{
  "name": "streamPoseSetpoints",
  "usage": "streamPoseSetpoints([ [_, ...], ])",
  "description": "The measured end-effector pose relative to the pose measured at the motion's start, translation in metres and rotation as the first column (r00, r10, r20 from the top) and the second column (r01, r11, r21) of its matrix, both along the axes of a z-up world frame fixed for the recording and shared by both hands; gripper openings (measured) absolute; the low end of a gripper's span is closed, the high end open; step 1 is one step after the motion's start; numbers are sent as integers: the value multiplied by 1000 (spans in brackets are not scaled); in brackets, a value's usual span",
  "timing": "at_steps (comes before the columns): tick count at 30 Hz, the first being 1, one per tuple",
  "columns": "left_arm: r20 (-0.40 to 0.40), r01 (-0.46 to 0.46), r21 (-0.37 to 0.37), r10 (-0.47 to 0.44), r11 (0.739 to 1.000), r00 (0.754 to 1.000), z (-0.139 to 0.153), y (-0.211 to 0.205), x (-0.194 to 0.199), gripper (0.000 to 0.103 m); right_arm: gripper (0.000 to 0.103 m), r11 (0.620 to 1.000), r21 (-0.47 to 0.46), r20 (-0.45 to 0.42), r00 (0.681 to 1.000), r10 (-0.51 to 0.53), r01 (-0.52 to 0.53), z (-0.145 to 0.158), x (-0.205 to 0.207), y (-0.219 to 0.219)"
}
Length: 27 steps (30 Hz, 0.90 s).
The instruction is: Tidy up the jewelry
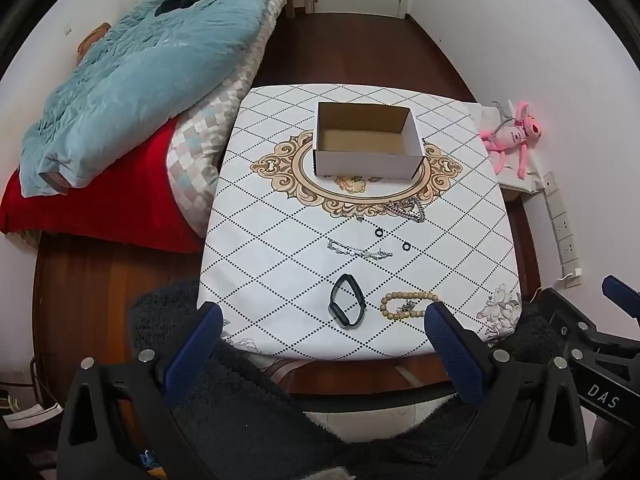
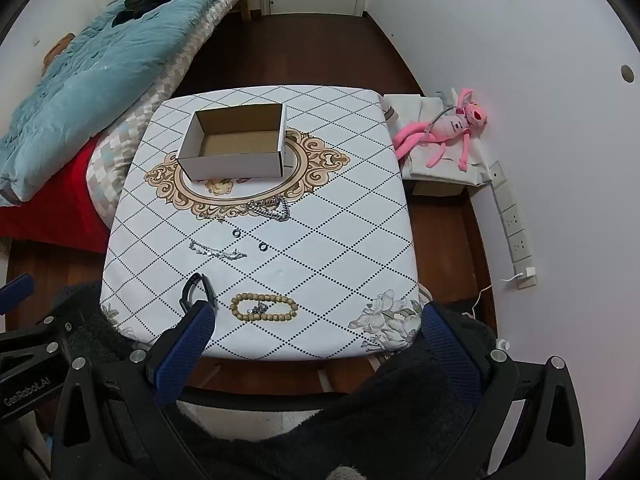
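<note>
Left gripper [image 1: 323, 322] wide open, nothing held, above near table edge. On the table [image 1: 256, 208], left to right: black wristband [image 1: 346, 301], bead bracelet [image 1: 408, 304], thin silver bracelet [image 1: 358, 250] farther back, two small black rings [image 1: 378, 232] [image 1: 406, 247], silver chain pile [image 1: 406, 209], open cardboard box [image 1: 368, 141] empty at back. Right gripper [image 2: 316, 322] wide open, holding nothing

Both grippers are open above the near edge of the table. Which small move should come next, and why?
Probably lower the right gripper onto the wooden bead bracelet. Its open jaws hold nothing, the bracelet lies nearest to them, and the cardboard box stands empty. The left gripper is just as near the black band.
</note>
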<state>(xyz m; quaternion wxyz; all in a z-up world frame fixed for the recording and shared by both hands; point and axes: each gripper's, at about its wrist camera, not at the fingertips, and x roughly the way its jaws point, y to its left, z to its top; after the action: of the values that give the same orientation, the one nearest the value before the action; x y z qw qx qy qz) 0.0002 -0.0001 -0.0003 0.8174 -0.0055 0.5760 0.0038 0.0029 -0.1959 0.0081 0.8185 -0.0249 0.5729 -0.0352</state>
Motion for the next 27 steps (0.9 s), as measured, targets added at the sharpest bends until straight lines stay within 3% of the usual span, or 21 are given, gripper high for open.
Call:
streamPoseSetpoints([
  [27, 17, 14, 2, -14, 1000, 1000, 9, -2, -2, 103, 103, 1000, -18, 13, 1000, -9, 9, 14, -4, -4],
])
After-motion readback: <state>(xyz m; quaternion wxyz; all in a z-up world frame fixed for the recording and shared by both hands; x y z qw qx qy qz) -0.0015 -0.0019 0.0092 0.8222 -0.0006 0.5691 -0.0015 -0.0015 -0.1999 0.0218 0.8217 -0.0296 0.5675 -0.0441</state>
